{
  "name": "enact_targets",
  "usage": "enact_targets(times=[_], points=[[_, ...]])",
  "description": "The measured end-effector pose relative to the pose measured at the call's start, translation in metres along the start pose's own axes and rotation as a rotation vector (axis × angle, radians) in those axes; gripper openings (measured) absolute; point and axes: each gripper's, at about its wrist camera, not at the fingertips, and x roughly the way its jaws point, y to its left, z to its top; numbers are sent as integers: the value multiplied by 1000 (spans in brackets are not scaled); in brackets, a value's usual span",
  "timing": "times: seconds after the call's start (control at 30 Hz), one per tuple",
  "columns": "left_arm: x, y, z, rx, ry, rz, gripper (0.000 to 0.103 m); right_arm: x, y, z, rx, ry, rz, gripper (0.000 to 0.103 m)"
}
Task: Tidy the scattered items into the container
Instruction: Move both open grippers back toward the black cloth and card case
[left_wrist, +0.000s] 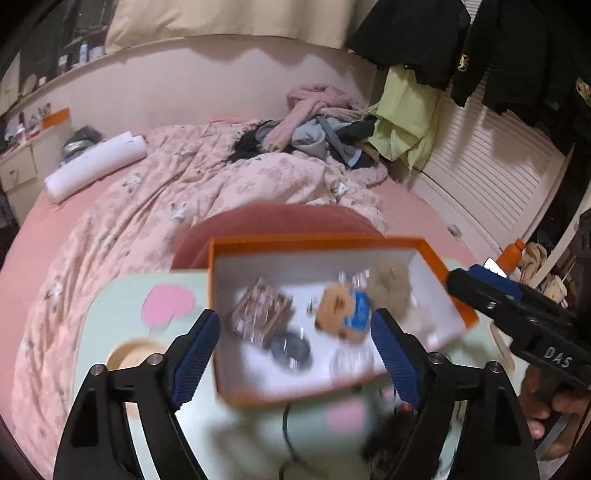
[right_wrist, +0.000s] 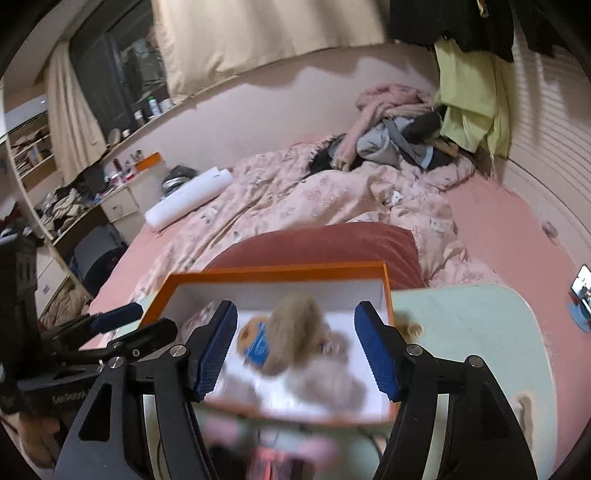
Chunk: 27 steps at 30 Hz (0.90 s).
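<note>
Pink bed fills the background; on the pale desk (left_wrist: 122, 295) at centre frame sits the orange box (left_wrist: 317, 245), toy bear (left_wrist: 345, 314) inside. Left tongs (left_wrist: 295, 354) and right tongs (right_wrist: 295, 350) hover released, empty. Best clear the rim before reaching again.

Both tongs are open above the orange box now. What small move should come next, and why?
Probably draw the right tongs back toward the dark fuzzy item on the table near the orange box. Both tongs are empty, and it seems still outside.

Open orange box (left_wrist: 432, 254) holds bear toy (left_wrist: 343, 310), fluffy ball (right_wrist: 295, 332).
</note>
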Motion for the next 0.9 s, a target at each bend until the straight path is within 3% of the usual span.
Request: enact_targets(times=[0.13, 0.3, 0.4, 0.57, 0.67, 0.7, 0.77, 0.9], points=[[-29, -12, -51, 0, 8, -62, 96, -32, 4, -41, -42, 1, -1, 67], [-43, -27, -109, 91, 59, 25, 96, -49, 0, -98, -48, 77, -26, 68], [-54, -29, -132, 101, 43, 47, 96, -63, 1, -122, -61, 113, -14, 68], [-43, -33, -150, 84, 74, 54, 96, -62, 12, -148, -128, 127, -57, 68], [-40, -35, -154, 100, 54, 98, 99, -51, 11, -153, -151, 162, -84, 69], [-40, -37, -157, 113, 51, 106, 103, -52, 11, -154, -159, 154, -95, 71], [-39, -40, -161, 139, 34, 113, 103, -51, 11, -159, -168, 150, -105, 87], [-39, -38, -159, 135, 32, 113, 103, -49, 14, -166, -205, 141, -118, 93]])
